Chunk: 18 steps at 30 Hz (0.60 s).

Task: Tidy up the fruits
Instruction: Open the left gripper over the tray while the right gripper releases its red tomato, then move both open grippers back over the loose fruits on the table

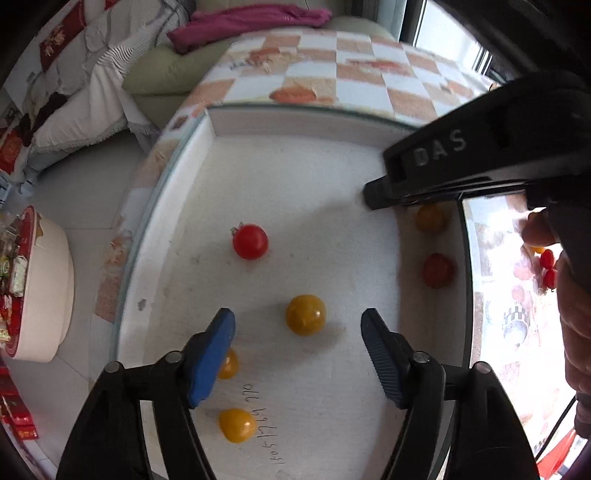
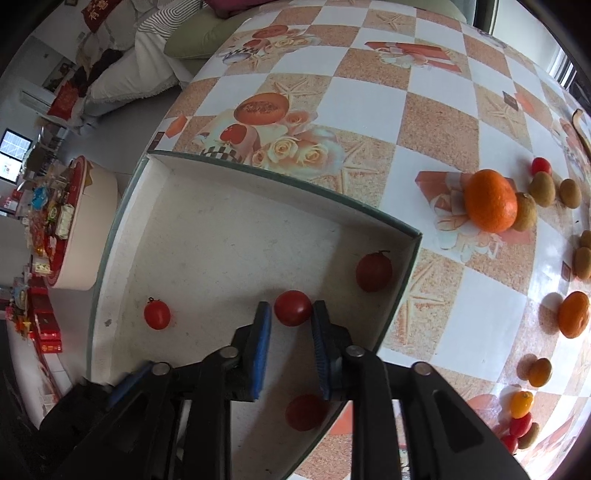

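A white tray (image 1: 295, 122) sits on the checkered table. In the left wrist view it holds a red cherry tomato (image 1: 250, 241), a yellow tomato (image 1: 306, 314) and two more yellow ones near my left fingers. My left gripper (image 1: 298, 325) is open, hovering just above the yellow tomato. The right gripper (image 1: 373, 194) reaches in from the right, over a yellow tomato (image 1: 430, 218) and a red one (image 1: 438, 270). In the right wrist view my right gripper (image 2: 291, 314) has its pads on both sides of a red tomato (image 2: 292, 307). Other red tomatoes (image 2: 373, 272) (image 2: 157, 314) lie in the tray (image 2: 258, 173).
On the table right of the tray lie oranges (image 2: 490, 200) (image 2: 573, 314), several kiwis (image 2: 541, 188), and small tomatoes (image 2: 521, 404). A sofa with a pink cloth (image 1: 251, 22) stands behind the table. A round white stool (image 2: 79, 225) with clutter stands on the floor left.
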Each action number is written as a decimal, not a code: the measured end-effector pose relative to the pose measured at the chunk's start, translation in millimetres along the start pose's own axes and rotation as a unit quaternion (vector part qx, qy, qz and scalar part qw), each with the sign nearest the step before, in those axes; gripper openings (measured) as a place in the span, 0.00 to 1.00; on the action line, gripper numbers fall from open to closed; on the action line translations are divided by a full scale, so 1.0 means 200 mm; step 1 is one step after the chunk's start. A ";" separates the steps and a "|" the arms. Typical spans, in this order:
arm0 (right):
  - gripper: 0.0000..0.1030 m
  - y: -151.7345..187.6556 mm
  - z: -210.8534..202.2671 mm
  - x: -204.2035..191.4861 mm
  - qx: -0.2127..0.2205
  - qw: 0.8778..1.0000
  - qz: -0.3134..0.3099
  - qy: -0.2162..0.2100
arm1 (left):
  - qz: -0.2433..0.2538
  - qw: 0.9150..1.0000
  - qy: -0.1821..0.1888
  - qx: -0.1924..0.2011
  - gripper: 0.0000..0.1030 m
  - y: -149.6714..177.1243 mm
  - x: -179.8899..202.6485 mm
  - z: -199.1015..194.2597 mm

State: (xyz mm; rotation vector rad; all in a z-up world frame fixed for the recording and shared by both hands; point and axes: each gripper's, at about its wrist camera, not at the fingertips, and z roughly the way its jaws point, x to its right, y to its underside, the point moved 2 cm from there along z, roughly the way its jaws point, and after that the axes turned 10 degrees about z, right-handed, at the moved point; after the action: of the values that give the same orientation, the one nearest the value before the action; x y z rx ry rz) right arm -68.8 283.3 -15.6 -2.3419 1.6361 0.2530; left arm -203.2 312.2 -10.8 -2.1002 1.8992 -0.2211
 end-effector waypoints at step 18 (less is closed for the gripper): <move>0.78 0.09 -0.34 0.13 0.076 0.995 0.051 -0.042 | 0.030 0.999 -0.012 -0.018 0.70 0.01 0.06 -0.07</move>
State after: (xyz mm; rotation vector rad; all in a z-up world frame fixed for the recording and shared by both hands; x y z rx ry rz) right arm -78.1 233.0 39.3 -2.1124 1.6744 0.2348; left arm -209.0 297.8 1.2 -2.0558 1.9625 -0.1476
